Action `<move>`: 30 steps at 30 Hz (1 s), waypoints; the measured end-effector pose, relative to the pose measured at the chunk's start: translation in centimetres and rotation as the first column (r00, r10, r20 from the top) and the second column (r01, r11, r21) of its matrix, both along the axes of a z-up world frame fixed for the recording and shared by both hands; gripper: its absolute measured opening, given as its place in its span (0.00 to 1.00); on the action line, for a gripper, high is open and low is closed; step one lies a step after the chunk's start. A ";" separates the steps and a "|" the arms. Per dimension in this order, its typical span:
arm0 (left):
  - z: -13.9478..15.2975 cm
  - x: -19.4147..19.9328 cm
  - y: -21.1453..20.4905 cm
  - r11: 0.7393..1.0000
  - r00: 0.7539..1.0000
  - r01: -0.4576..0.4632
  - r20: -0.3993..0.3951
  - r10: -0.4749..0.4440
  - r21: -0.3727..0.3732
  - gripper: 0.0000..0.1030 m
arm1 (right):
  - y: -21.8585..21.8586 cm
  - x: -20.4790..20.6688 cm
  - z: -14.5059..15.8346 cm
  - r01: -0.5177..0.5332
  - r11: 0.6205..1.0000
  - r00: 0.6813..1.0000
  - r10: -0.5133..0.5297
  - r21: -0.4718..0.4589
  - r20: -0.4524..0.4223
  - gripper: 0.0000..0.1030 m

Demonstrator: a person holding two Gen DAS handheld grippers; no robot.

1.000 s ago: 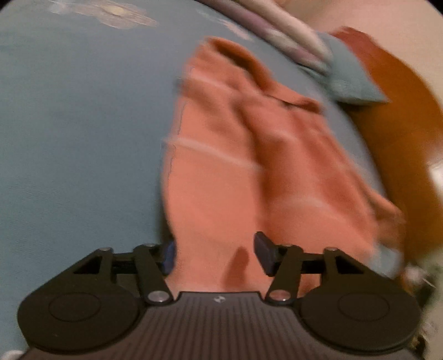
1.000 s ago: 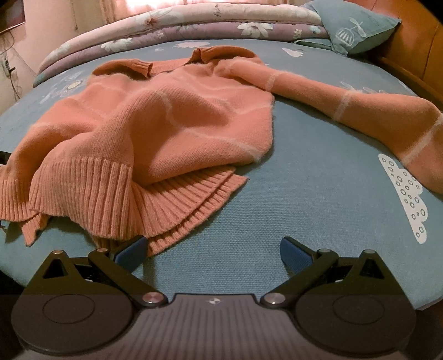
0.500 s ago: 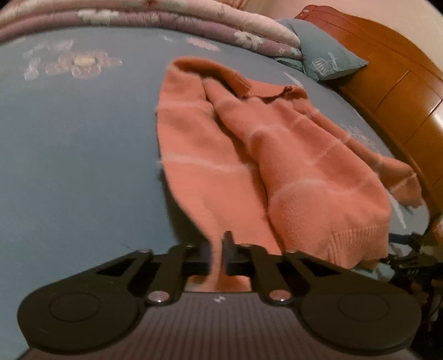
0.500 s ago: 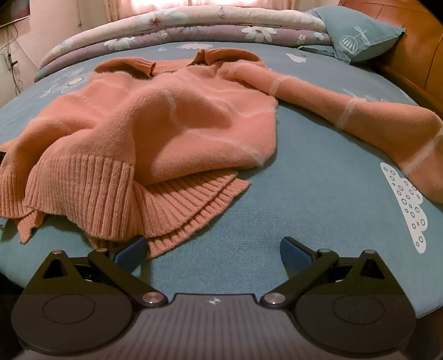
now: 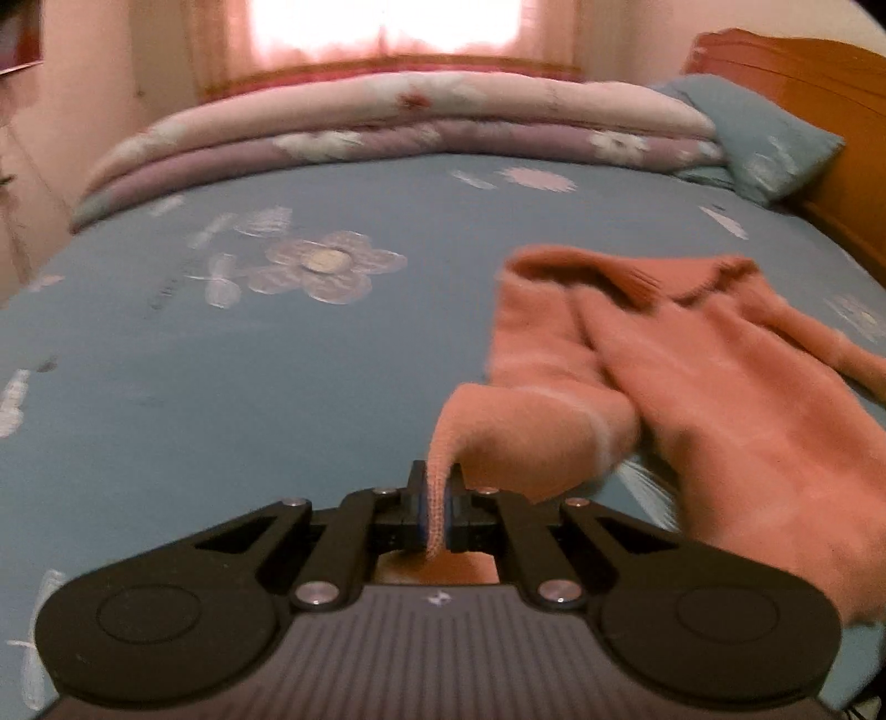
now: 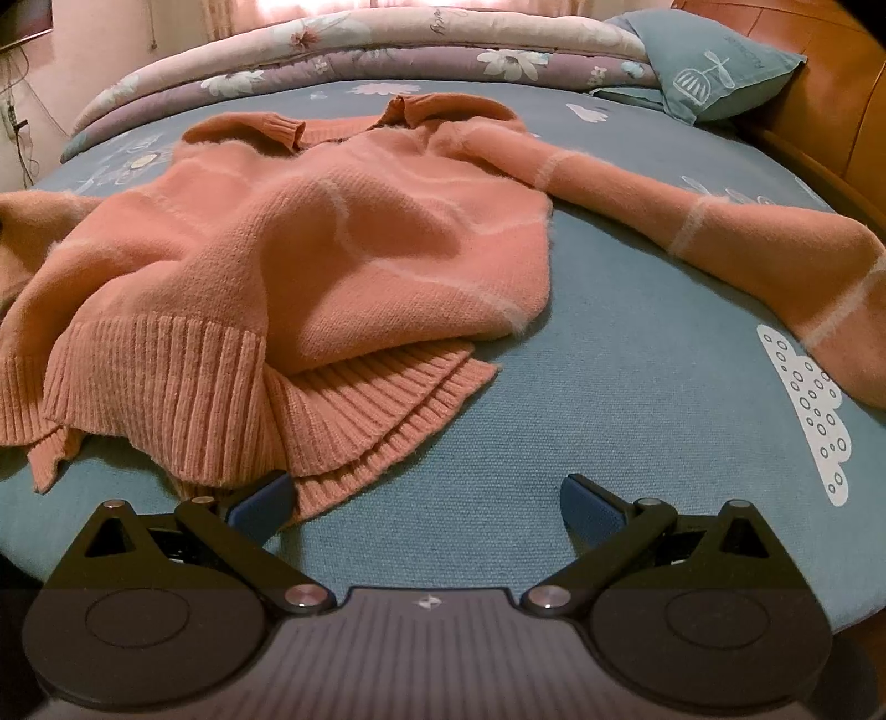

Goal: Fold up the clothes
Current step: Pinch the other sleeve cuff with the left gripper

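Your left hand-held gripper (image 5: 436,512) has its jaws pinched fully together on a fold of the salmon-pink knitted sweater with thin pale stripes (image 6: 310,266), and that pinched part of the cloth rises off the bed from the garment toward the pads; in the blurred left wrist view the rest of the sweater trails away toward 2 o'clock. Your right hand-held gripper (image 6: 426,498) stands wide apart and holds nothing: its left blue pad (image 6: 260,501) sits just at the ribbed hem (image 6: 354,421) of the sweater, while its right pad lies over bare sheet, well apart from the cloth. The sweater lies rumpled on the bed's teal sheet printed with white flowers and clouds (image 6: 637,421). In the right wrist view its body fills the area from 9 to 12 o'clock, the ribbed hem is bunched in layers at about 8 o'clock, the collar (image 6: 421,108) sits at 12 o'clock, and one sleeve (image 6: 720,232) stretches out flat toward 3 o'clock. Beyond the collar, at the far edge of the bed, lies a rolled pink-and-lilac floral quilt (image 6: 387,50), with a teal pillow bearing a white birdcage print (image 6: 714,72) at 1 o'clock beside the orange-brown wooden headboard (image 6: 830,111).
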State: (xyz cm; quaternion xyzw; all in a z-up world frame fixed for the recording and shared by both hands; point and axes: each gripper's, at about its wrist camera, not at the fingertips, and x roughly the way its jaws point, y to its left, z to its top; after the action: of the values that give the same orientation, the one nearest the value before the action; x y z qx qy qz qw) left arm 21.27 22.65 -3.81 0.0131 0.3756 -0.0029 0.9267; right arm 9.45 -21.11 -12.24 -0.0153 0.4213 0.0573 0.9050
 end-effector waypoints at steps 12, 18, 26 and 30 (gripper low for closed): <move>2.3 3.1 8.7 0.950 0.947 -0.311 0.069 0.313 -0.038 0.03 | 0.4 0.9 0.2 0.032 0.999 0.999 -0.033 -0.013 -0.042 1.00; 1.6 4.4 10.9 0.931 0.930 -0.364 0.051 0.364 -0.008 0.04 | 0.5 1.2 0.1 0.032 0.999 0.998 -0.033 -0.016 -0.055 1.00; 2.9 7.0 11.8 0.910 0.910 -0.411 0.091 0.405 0.055 0.05 | 0.5 1.6 0.2 0.034 0.999 0.996 -0.035 -0.018 -0.079 1.00; 3.1 8.6 12.3 0.895 0.897 -0.439 0.099 0.431 0.080 0.06 | 0.5 1.9 0.1 0.033 0.999 0.995 -0.035 -0.018 -0.093 1.00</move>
State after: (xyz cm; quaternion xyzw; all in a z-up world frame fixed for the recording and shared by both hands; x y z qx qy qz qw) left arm 29.87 34.95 -0.67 -0.0248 0.3321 0.2235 0.9161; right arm 11.33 -20.58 -12.12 -0.0129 0.4638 0.0392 0.8850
